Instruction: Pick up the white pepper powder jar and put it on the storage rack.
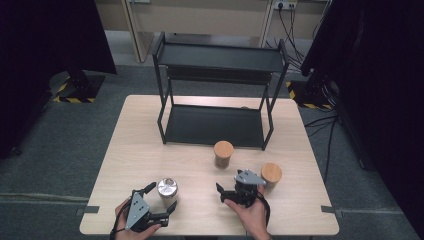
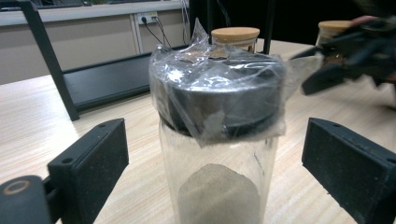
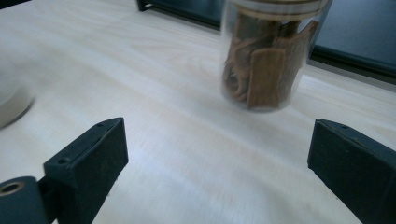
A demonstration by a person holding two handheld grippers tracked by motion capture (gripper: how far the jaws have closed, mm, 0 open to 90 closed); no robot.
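A glass jar point(image 1: 167, 191) with a dark lid under crinkled plastic wrap stands near the table's front, with pale powder inside point(image 2: 217, 196). My left gripper point(image 1: 161, 197) is open around it. In the left gripper view point(image 2: 217, 156) both pads stand clear of the glass. My right gripper point(image 1: 235, 184) is open over bare table and points toward a cork-lidded jar point(image 1: 223, 153). The right gripper view point(image 3: 217, 149) shows brown sticks inside that jar point(image 3: 265, 60), which stands ahead of the jaws. A second cork-lidded jar point(image 1: 271, 174) stands just right of the right gripper.
A black two-tier rack point(image 1: 215, 125) stands at the back middle of the wooden table point(image 1: 130, 150). A pale blurred object point(image 3: 11, 105) sits at the left edge of the right gripper view. Black screens flank the table, and cables run on the floor at the right.
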